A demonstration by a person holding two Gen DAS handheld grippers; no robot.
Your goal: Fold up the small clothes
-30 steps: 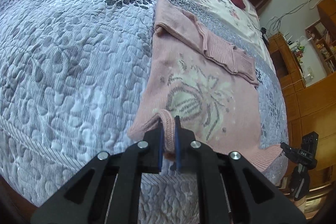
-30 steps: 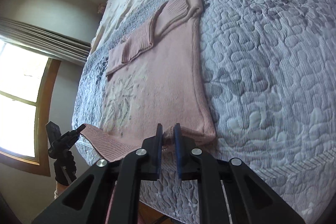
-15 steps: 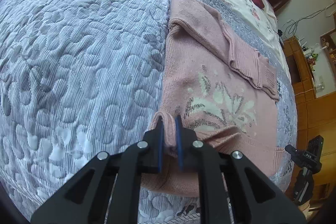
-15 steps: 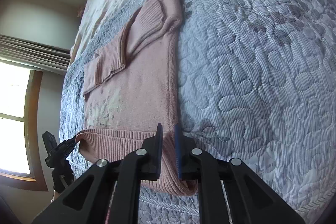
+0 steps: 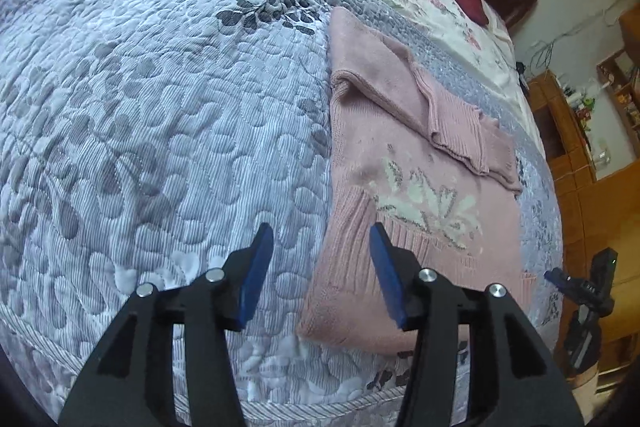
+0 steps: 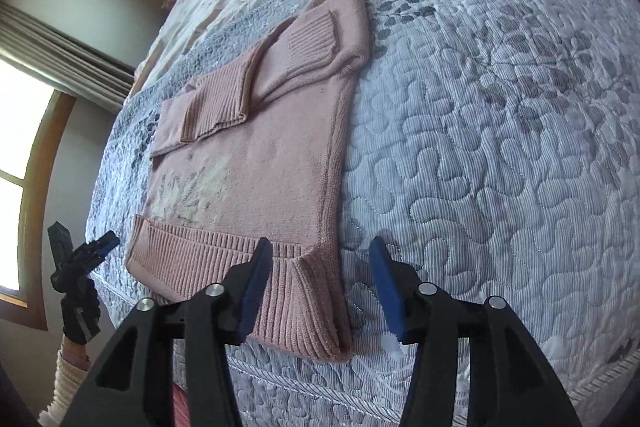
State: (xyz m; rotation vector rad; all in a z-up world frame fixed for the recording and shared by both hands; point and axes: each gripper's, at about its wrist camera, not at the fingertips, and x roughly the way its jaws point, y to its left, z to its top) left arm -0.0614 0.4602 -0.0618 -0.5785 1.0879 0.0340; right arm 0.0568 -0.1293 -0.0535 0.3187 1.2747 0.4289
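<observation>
Pink knit sweater (image 5: 404,155) lies flat on the quilted bedspread (image 5: 160,107), near the bed's foot edge. Both sleeves are folded across the chest; the ribbed hem band is turned up over the lower body, just below a pale leaf motif. Its long axis runs away from both tools toward the head of the bed. Left tool (image 5: 322,269): jaws spread wide, holding nothing, poised at the sweater's left hem corner. Right tool (image 6: 320,271): likewise spread and empty, at the right hem corner, which is bunched. Each tool is equally near its own corner. Judgement: a further fold would carry the doubled hem toward the collar. Fabric is soft, ribbed at cuffs and hem; the quilt is stitched in pebble shapes.
</observation>
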